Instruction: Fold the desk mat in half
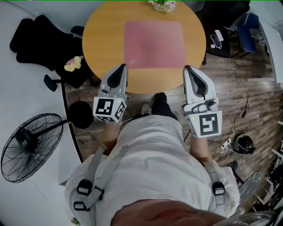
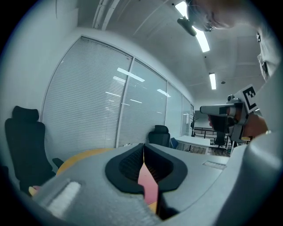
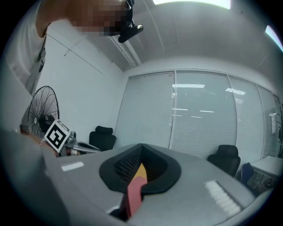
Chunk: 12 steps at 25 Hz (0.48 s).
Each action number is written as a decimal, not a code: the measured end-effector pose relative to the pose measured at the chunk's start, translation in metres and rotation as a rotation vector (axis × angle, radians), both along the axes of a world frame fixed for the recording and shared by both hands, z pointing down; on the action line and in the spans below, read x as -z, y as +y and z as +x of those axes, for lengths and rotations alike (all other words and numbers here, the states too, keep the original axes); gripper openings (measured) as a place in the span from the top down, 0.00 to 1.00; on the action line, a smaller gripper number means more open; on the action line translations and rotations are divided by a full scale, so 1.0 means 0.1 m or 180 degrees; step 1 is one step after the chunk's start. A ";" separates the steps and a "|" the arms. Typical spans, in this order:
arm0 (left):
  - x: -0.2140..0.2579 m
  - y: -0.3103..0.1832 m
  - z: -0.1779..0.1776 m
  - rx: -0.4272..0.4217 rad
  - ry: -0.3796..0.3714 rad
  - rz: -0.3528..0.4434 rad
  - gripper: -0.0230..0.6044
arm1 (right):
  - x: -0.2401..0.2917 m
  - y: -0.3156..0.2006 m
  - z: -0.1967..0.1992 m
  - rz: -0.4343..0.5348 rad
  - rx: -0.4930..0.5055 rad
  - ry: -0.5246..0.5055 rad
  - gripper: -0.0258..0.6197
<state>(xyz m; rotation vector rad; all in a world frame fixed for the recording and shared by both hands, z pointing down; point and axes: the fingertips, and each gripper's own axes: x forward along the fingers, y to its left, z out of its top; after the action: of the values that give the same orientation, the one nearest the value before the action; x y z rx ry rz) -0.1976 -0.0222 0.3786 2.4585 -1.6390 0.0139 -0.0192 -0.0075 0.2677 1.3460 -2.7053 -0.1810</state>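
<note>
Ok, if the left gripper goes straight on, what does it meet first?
Probably the desk mat: the left gripper, jaws shut, sits at the near edge of the table, aimed at the mat's near left corner. Its height above the table is unclear, so it might skim over the mat.

Plant (image 1: 162,5) stands just beyond desk mat's (image 1: 153,44) far edge.

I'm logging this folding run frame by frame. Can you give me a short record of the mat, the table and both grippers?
mat: pink desk mat, lying flat and unfolded
table: round wooden table, with flowers at its far edge
left gripper: left gripper, jaws together, tip by the mat's near left corner
right gripper: right gripper, jaws together, tip by the mat's near right corner
fold: not yet begun
</note>
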 end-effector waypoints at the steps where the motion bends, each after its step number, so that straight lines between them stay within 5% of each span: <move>1: -0.08 -0.06 0.00 0.0013 -0.0002 -0.0045 0.96 | 0.01 -0.04 0.02 0.0015 0.0009 0.0007 0.95; 12: -1.16 -0.60 -0.06 0.0152 -0.0029 -0.0698 0.88 | 0.09 -0.48 0.18 0.0038 -0.0013 -0.0039 0.95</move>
<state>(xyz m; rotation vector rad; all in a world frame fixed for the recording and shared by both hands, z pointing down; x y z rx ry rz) -0.2033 -0.0819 0.4950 2.2588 -1.6055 0.1880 -0.0011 -0.0550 0.2586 1.3600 -2.7156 -0.1892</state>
